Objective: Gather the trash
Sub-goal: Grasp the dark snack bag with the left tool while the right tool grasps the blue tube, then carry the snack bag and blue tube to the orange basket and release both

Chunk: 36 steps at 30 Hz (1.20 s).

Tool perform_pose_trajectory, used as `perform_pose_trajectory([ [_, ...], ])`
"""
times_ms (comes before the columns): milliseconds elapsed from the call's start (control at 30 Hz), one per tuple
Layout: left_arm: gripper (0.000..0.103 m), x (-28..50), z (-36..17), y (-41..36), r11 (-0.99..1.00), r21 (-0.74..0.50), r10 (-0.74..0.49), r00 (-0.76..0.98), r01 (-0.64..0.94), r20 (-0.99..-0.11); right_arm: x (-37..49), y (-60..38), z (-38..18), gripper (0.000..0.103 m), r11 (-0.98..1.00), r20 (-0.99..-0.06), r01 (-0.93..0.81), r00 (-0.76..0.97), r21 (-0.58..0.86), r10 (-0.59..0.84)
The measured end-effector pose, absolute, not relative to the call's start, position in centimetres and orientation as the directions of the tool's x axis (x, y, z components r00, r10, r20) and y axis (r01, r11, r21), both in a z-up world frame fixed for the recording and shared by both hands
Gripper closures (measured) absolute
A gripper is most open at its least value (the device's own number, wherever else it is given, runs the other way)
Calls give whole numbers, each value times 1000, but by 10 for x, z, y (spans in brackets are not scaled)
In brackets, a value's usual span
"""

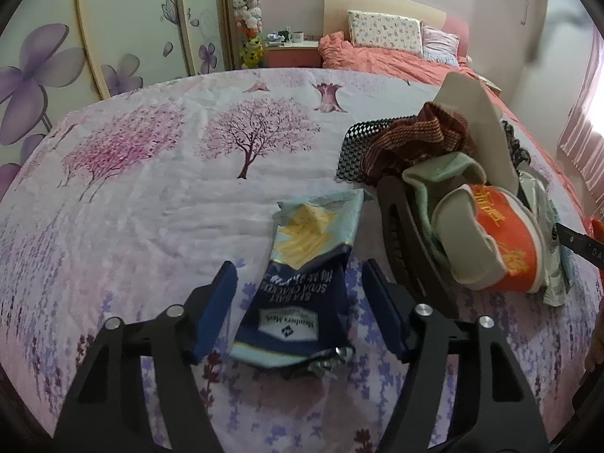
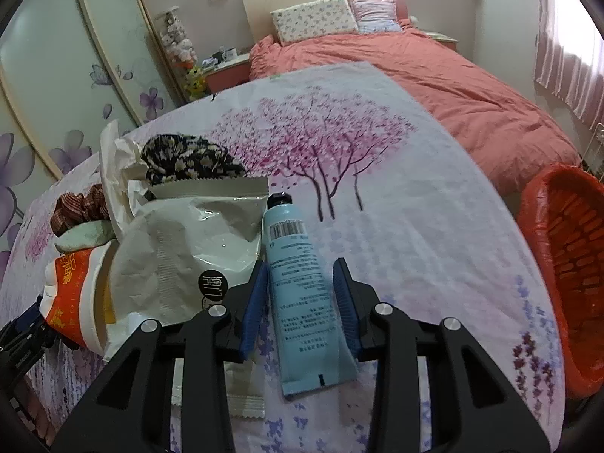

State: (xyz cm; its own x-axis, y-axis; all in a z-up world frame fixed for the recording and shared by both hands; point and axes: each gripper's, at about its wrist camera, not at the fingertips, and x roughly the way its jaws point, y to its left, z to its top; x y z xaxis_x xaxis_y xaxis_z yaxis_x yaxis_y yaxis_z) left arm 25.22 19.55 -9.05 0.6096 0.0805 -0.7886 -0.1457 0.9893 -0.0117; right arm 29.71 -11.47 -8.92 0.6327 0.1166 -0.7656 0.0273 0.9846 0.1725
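A dark blue and pale cracker wrapper (image 1: 302, 283) lies on the flowered sheet (image 1: 151, 188) between the fingers of my open left gripper (image 1: 300, 305), not pinched. A light blue tube (image 2: 298, 294) with a black cap lies between the fingers of my open right gripper (image 2: 300, 302), not pinched. A white foil bag (image 2: 188, 241) lies just left of the tube. An orange and white paper cup (image 2: 75, 302) lies on its side further left; it also shows in the left wrist view (image 1: 506, 241). A red-lined bin (image 2: 562, 271) stands at the right edge of the sheet.
A pile of cloths (image 1: 415, 139), a black mesh basket (image 1: 358, 151) and a beige sheet (image 1: 475, 113) sit right of the wrapper. A patterned dark cloth (image 2: 188, 158) lies behind the foil bag. A pink bed (image 2: 415, 75) and wardrobe doors (image 2: 56, 75) stand beyond.
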Motion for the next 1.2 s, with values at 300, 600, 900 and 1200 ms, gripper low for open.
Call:
perform_pose_trajectory([
  [300, 60, 270, -93, 211, 983, -39, 76, 595, -179, -800, 304, -120, -89, 73, 986, -756, 56, 650, 159, 85],
  [600, 66, 274, -90, 211, 981, -56, 69, 601, -188, -796, 311, -115, -90, 73, 988, -756, 48, 649, 145, 79],
  [900, 68, 268, -76, 213, 981, -60, 70, 622, -186, -780, 299, -125, -81, 73, 983, -740, 48, 665, 178, 101],
  [1200, 69, 254, -47, 204, 982, -70, 68, 667, -178, -742, 295, -124, -84, 74, 986, -751, 37, 653, 163, 99],
])
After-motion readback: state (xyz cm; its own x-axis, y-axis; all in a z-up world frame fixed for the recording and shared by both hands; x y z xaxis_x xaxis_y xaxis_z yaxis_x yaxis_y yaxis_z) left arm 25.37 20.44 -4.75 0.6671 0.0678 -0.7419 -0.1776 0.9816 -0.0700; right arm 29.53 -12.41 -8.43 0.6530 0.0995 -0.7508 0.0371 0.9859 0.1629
